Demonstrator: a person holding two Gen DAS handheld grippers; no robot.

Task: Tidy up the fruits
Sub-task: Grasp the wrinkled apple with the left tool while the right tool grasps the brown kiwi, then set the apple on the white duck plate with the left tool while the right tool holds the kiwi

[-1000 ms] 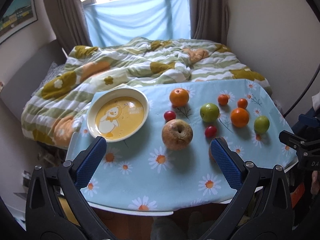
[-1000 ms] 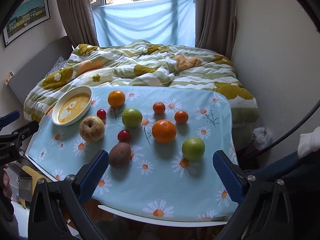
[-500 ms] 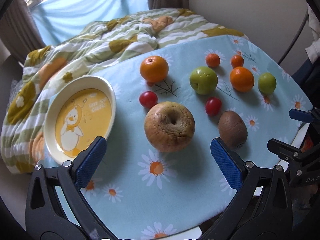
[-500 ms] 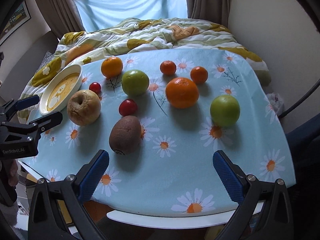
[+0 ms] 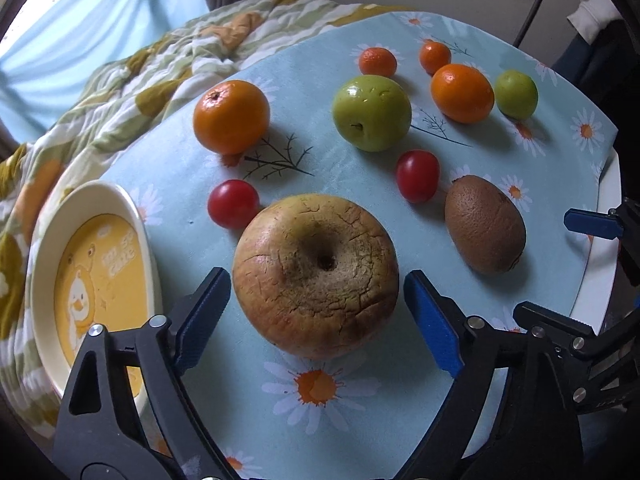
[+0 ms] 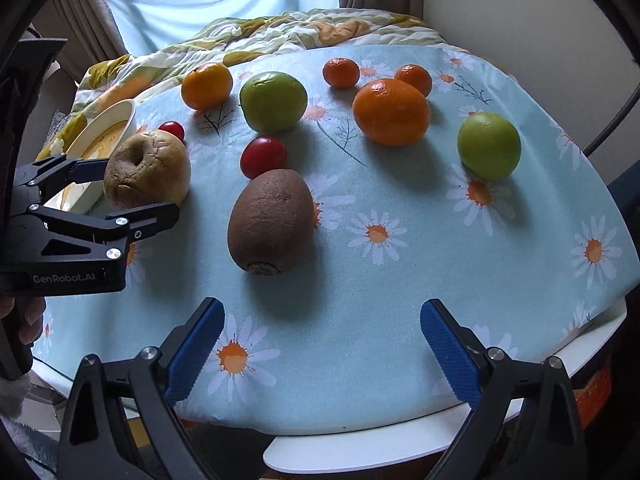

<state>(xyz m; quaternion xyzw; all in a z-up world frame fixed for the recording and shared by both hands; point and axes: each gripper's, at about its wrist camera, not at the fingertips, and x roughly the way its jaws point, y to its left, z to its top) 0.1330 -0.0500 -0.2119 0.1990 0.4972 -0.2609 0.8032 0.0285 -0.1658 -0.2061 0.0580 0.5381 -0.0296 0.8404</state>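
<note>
A wrinkled brown apple (image 5: pixel 316 276) sits on the daisy tablecloth (image 5: pixel 360 400). My left gripper (image 5: pixel 318 316) is open, its blue pads on either side of the apple, apart from it; it also shows in the right wrist view (image 6: pixel 132 188). A yellow duck bowl (image 5: pixel 92 292) lies left of the apple. A kiwi (image 6: pixel 270 222), two cherry tomatoes (image 5: pixel 234 204) (image 5: pixel 417 176), green apples (image 5: pixel 372 112) (image 6: pixel 489 145) and oranges (image 5: pixel 231 117) (image 6: pixel 391 112) lie farther out. My right gripper (image 6: pixel 320 344) is open and empty, short of the kiwi.
Two small tangerines (image 6: pixel 341 73) (image 6: pixel 414 78) lie at the table's far side. A bed with a flowered quilt (image 5: pixel 168 64) is behind the table. The white table edge (image 6: pixel 400 440) runs near my right gripper. A wall stands to the right.
Both grippers have moved forward and down toward the table. My left gripper now straddles the brown apple. The right gripper has closed in on the kiwi.
</note>
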